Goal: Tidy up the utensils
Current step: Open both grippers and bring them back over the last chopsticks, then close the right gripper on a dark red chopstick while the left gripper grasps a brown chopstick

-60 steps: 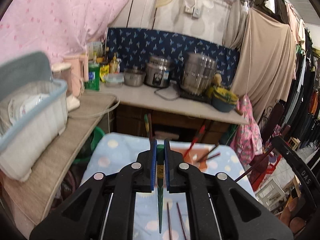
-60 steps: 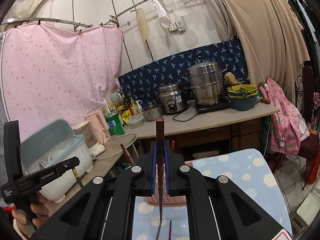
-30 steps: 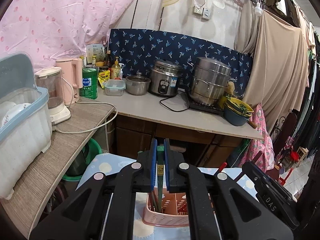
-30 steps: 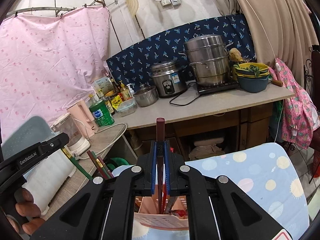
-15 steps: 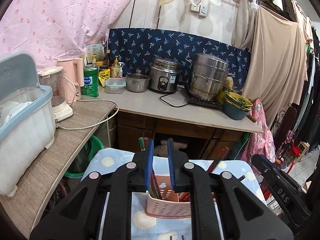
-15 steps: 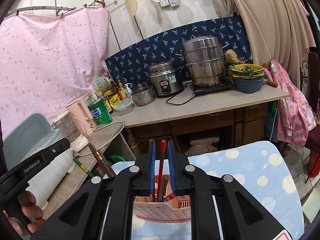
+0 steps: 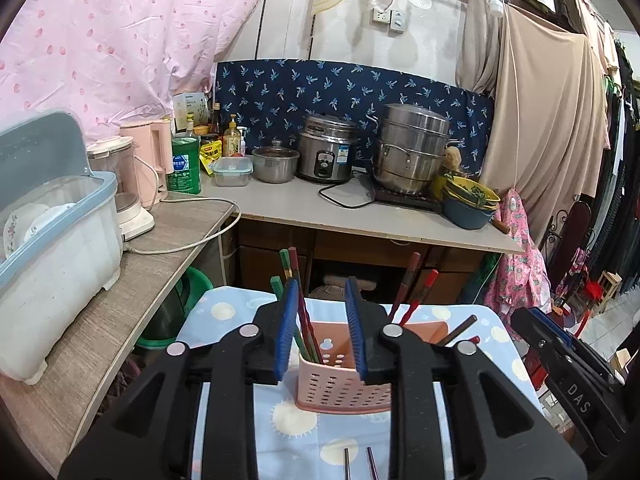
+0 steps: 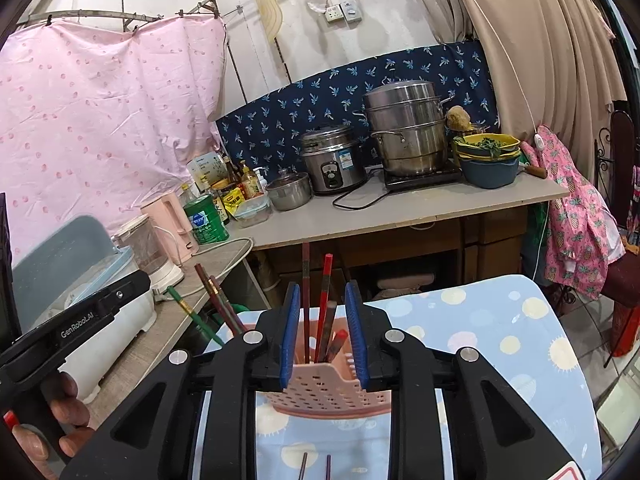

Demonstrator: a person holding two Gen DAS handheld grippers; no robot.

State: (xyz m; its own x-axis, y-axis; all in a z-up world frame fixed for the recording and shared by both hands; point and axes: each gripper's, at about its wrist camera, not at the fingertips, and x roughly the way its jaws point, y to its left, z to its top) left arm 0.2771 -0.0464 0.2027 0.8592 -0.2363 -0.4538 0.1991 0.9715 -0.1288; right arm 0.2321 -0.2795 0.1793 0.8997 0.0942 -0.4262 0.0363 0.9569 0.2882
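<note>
A pink perforated utensil basket [image 7: 340, 386] stands on a blue sun-patterned tablecloth [image 7: 296, 436]. Several red, brown and green chopsticks [image 7: 298, 304] stand upright in it. My left gripper [image 7: 322, 328] is open and empty, just above and in front of the basket. In the right wrist view the same basket [image 8: 332, 390] holds chopsticks [image 8: 324, 304], and my right gripper [image 8: 322, 330] is open and empty above it. Two more chopsticks [image 7: 358, 466] lie on the cloth in front of the basket, also seen in the right wrist view [image 8: 316, 466].
A grey counter [image 7: 360, 212] behind carries a rice cooker [image 7: 326, 148], steamer pots [image 7: 412, 148], bowls [image 7: 470, 204] and bottles. A white dish box [image 7: 52, 240] and a pink kettle [image 7: 150, 160] stand on the wooden side shelf at left. Clothes hang at right.
Both grippers have opened wider. The green chopstick from the left and the red chopstick from the right now stand in the basket. Both grippers have drawn back a little.
</note>
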